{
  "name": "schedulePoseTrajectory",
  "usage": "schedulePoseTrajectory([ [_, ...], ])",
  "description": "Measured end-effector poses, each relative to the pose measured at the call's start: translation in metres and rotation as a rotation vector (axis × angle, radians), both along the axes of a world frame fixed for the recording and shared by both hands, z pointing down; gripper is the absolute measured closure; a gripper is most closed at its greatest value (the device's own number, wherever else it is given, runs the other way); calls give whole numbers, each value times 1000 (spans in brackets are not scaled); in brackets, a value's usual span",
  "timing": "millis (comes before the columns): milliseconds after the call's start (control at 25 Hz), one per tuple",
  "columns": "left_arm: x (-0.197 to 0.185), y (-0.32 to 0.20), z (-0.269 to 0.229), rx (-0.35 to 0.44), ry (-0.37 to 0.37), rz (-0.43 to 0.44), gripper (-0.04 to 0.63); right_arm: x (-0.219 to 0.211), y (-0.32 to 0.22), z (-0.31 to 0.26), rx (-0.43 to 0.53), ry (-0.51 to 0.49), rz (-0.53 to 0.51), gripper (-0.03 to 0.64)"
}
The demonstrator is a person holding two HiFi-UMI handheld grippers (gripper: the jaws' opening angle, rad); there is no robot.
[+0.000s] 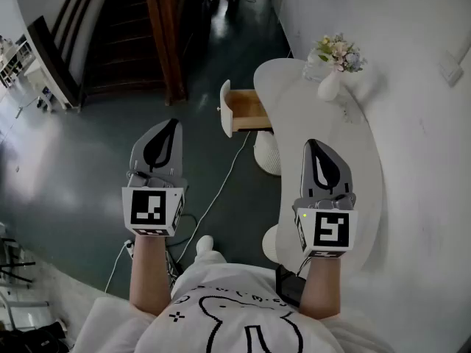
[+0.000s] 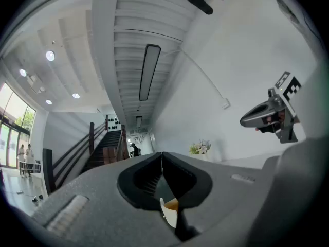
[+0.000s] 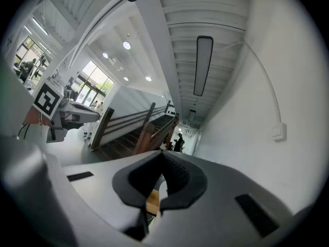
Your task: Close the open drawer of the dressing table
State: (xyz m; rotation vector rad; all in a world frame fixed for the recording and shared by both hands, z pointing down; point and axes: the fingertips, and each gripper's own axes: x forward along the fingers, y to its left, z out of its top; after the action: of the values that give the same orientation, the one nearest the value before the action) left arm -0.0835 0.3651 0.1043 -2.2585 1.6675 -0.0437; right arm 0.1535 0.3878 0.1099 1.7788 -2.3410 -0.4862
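The white dressing table (image 1: 353,160) stands along the right-hand wall. Its wooden drawer (image 1: 247,111) is pulled out to the left at the far end, its white front panel (image 1: 225,109) standing clear of the table. My left gripper (image 1: 174,123) hovers over the dark floor, nearer to me than the drawer, shut and empty. My right gripper (image 1: 311,145) is over the tabletop, also shut with nothing in it. In the left gripper view the jaws (image 2: 162,154) meet, and a bit of the drawer (image 2: 171,205) shows below them. The right gripper view shows closed jaws (image 3: 163,154) too.
A vase of flowers (image 1: 333,63) sits on the table's far end. Under the table is a white ribbed stool (image 1: 268,155), and a white cable (image 1: 221,193) trails across the floor. A wooden staircase (image 1: 158,28) rises beyond, left of the drawer.
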Motion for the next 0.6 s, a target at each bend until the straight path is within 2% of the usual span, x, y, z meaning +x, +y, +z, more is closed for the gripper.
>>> schedulePoseTrajectory([
  [200,-5,-31,0,12,29,9,577,5,-22,0,12,2,42,621],
  [320,-12,-56,2,8,29,22,577,3,-44,4,-11,-44,57,621],
  [440,-29,-84,5,-8,25,39,577,-11,-70,3,-18,-83,66,621],
  [600,-58,-120,9,-23,35,49,577,-44,-105,0,-22,-43,66,621],
])
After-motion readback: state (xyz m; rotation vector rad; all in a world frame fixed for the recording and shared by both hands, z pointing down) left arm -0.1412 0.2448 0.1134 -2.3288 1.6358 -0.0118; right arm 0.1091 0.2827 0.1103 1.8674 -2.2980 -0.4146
